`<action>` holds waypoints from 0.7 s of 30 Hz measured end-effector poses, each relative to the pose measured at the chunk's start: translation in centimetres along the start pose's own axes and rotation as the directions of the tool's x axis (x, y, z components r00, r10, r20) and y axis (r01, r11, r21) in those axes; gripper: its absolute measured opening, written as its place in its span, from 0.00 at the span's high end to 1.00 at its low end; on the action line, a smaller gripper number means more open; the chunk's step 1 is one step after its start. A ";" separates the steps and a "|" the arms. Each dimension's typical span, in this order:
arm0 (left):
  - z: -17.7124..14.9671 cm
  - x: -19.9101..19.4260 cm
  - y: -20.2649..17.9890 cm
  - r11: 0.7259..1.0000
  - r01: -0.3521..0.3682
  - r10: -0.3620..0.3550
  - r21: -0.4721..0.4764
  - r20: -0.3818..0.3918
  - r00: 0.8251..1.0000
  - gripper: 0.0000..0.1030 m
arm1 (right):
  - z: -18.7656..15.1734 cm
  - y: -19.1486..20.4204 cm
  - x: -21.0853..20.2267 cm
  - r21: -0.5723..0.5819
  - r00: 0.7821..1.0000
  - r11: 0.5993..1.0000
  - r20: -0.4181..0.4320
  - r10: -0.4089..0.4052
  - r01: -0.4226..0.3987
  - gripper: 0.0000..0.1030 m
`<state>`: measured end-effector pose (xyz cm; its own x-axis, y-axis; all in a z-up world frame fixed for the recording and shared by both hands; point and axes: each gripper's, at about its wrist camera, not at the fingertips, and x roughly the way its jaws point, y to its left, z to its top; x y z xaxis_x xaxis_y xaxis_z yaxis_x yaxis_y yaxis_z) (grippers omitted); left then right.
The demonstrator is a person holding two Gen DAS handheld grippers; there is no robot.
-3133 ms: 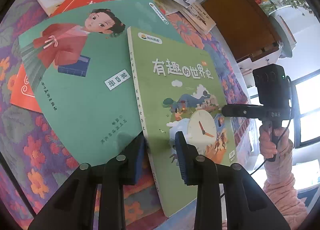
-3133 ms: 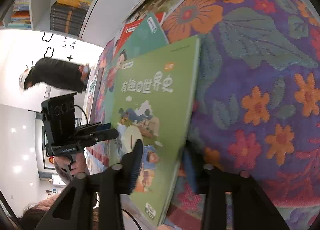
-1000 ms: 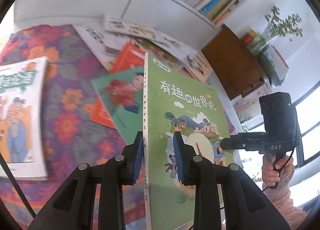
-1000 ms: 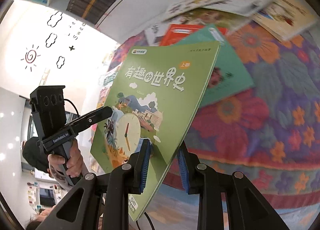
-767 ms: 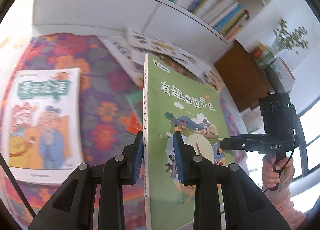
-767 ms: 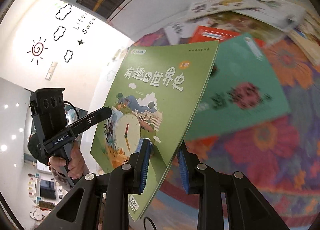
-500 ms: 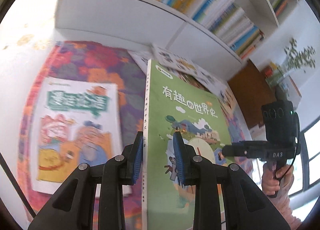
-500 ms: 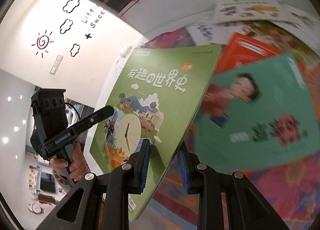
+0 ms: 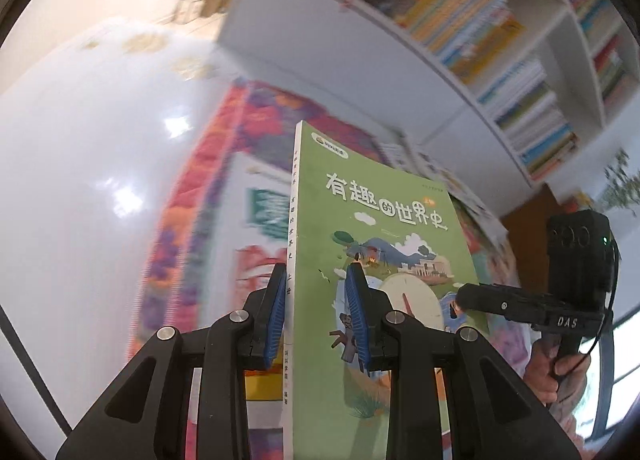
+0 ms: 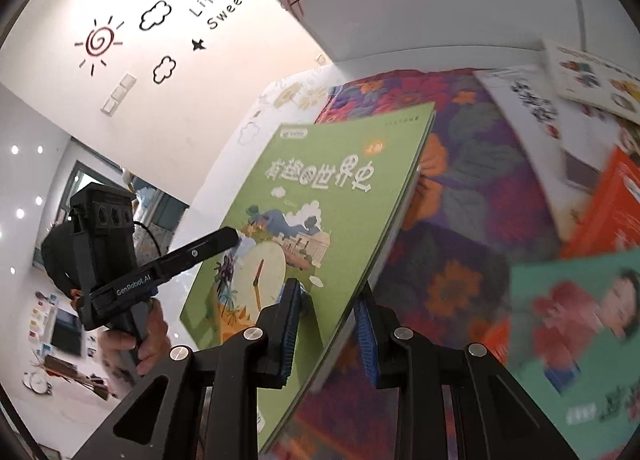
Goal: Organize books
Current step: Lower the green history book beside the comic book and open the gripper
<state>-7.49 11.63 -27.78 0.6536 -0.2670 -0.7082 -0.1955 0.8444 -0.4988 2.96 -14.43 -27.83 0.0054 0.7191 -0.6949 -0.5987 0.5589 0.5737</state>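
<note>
While both grippers pinch it, the left gripper (image 9: 318, 312) at the spine and the right gripper (image 10: 328, 330) on the page edge (jaws nearly closed), the green book (image 9: 372, 260) rides above the floral cloth (image 10: 460, 196). Carrying step; next needs a level set-down on the white-covered book (image 9: 256, 220).

Green book (image 9: 384, 244): smooth paper cover, faint sheen. Gripper fingers (image 9: 224, 372) are matt black plastic with ribbed blue pads and bright metal screws. Flowered cloth (image 10: 472, 188) looks woven and rough. White floor (image 9: 80, 164) gleams, glossy.
</note>
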 end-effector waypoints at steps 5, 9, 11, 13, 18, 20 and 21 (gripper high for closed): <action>-0.2 0.6 2.2 0.999 -0.032 0.032 -0.025 -0.018 0.999 0.76 | 0.6 -0.8 3.8 0.040 0.999 0.999 -0.029 0.023 -0.022 0.73; -0.1 2.0 2.3 0.998 -0.068 0.067 -0.019 -0.043 0.997 0.76 | 0.3 -1.8 5.6 0.063 0.998 0.998 -0.048 0.027 -0.024 0.73; -0.3 2.3 2.2 0.996 -0.085 0.084 -0.007 -0.043 0.996 0.75 | 0.2 -2.1 6.2 0.078 0.998 0.997 -0.052 0.028 -0.024 0.73; -0.3 2.3 1.9 0.994 -0.110 0.110 0.010 -0.038 0.993 0.75 | 0.4 -2.4 6.3 0.083 0.999 0.996 -0.040 0.036 -0.033 0.73; -0.4 2.1 1.5 0.984 -0.169 0.170 0.049 -0.015 0.985 0.74 | 0.2 -2.4 5.9 0.084 0.999 0.996 -0.025 0.028 -0.026 0.73; -0.4 2.3 1.5 0.982 -0.182 0.183 0.051 -0.015 0.983 0.74 | 0.4 -2.2 6.2 0.083 1.000 0.996 -0.021 0.023 -0.021 0.73; -0.4 2.4 1.6 0.981 -0.188 0.189 0.049 -0.012 0.982 0.73 | 0.4 -2.2 6.2 0.086 1.000 0.996 -0.018 0.023 -0.022 0.73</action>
<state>-6.50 12.18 -30.49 0.5962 -0.1083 -0.7955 -0.2784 0.9015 -0.3314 4.65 -11.04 -33.28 -0.0229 0.7244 -0.6890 -0.5279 0.5765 0.6237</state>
